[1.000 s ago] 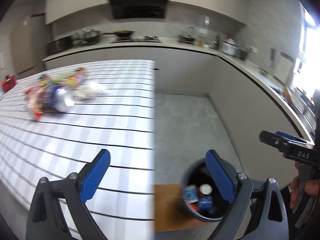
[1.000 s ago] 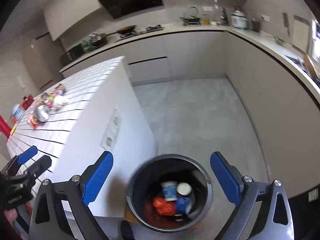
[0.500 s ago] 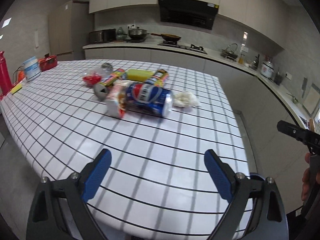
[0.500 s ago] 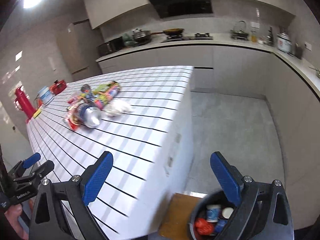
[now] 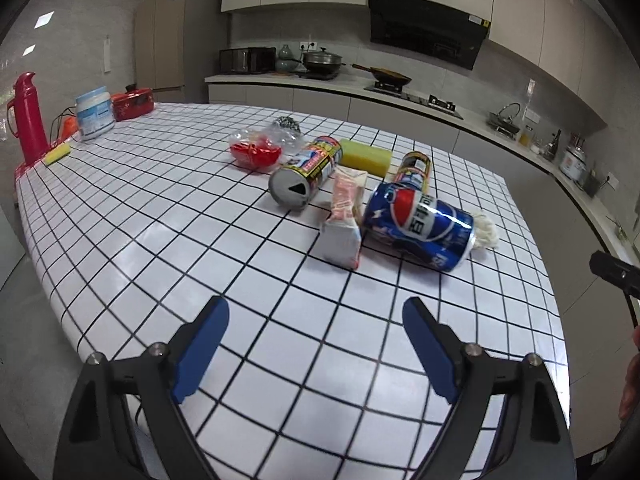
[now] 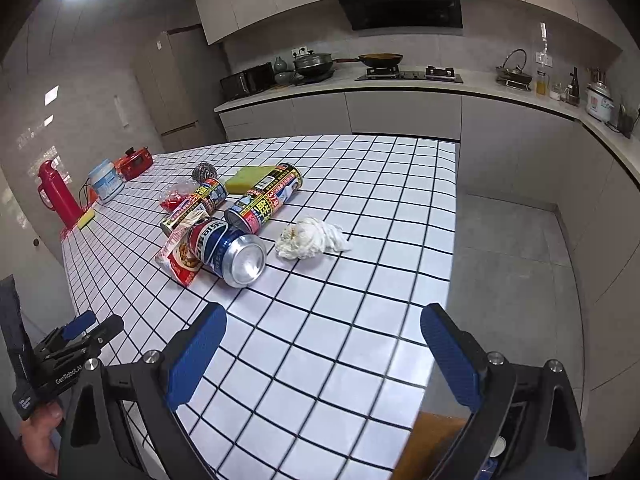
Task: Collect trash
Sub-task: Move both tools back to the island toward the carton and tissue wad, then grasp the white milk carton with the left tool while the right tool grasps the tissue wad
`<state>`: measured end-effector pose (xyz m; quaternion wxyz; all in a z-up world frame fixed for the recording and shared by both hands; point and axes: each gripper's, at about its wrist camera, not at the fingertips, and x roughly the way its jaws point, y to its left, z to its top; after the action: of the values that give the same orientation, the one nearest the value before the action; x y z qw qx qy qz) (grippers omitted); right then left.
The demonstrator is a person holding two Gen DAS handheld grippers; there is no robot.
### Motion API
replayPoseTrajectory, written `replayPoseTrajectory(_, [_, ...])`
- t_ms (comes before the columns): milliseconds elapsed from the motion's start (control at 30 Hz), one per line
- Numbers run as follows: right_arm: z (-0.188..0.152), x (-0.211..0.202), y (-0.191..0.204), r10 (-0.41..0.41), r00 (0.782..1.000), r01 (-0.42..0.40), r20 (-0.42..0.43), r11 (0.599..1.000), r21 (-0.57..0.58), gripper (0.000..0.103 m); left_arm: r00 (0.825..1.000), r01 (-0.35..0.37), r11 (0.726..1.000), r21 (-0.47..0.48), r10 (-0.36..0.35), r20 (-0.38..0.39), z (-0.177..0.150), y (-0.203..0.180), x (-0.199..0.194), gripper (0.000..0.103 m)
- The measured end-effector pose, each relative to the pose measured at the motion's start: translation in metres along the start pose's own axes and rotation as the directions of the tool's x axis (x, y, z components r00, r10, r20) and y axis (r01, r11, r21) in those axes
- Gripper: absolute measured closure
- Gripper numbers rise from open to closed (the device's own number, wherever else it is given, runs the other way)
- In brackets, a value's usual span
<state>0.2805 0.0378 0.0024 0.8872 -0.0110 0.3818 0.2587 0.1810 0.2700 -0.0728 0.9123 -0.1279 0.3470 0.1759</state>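
Note:
Trash lies on the white tiled counter: a blue Pepsi can on its side, a pink snack packet, two printed cans, a crumpled white tissue and a plastic bag with red contents. The Pepsi can also shows in the right wrist view. My left gripper is open and empty above the near counter edge. My right gripper is open and empty over the counter's near right corner. The bin is mostly hidden behind the right finger.
A yellow sponge and a steel scourer lie behind the cans. A red flask, a white tub and a red pot stand at the far left. Grey floor lies right of the counter.
Both grippers have swung up and away from the floor bin to face the trash on the counter. Both stay open and empty.

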Motion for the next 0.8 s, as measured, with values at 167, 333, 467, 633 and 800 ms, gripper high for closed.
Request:
replayPoseTrajectory(167, [0.01, 0.03, 0.009, -0.012, 1.0, 0.013, -0.014, 1.0, 0.008, 0.004, 0.998, 0.041, 0.999, 0.01, -0.041, -0.05, 0.015, 0.003, 0.029, 0.013])
replayPoseTrajectory(333, [0.016, 0.062, 0.011, -0.022, 0.998, 0.024, -0.051, 0.999, 0.028, 0.006, 0.992, 0.092, 0.995, 0.042, -0.088, -0.09, 0.025, -0.002, 0.058, 0.013])
replayPoseTrajectory(467, [0.02, 0.084, 0.011, -0.028, 0.997, 0.032, -0.075, 0.998, 0.047, 0.011, 0.989, 0.11, 0.992, 0.063, -0.103, -0.108, 0.034, -0.007, 0.075, 0.02])
replayPoseTrajectory(633, [0.026, 0.11, 0.009, -0.027, 0.994, 0.033, -0.106, 0.998, 0.058, 0.018, 0.98, 0.142, 0.987, 0.073, -0.13, -0.149, 0.045, -0.009, 0.096, 0.033])
replayPoseTrajectory(800, [0.037, 0.137, 0.009, -0.024, 0.991, 0.034, -0.131, 0.997, 0.069, 0.018, 0.972, 0.165, 0.983, 0.075, -0.15, -0.179, 0.052, -0.008, 0.111, 0.033])
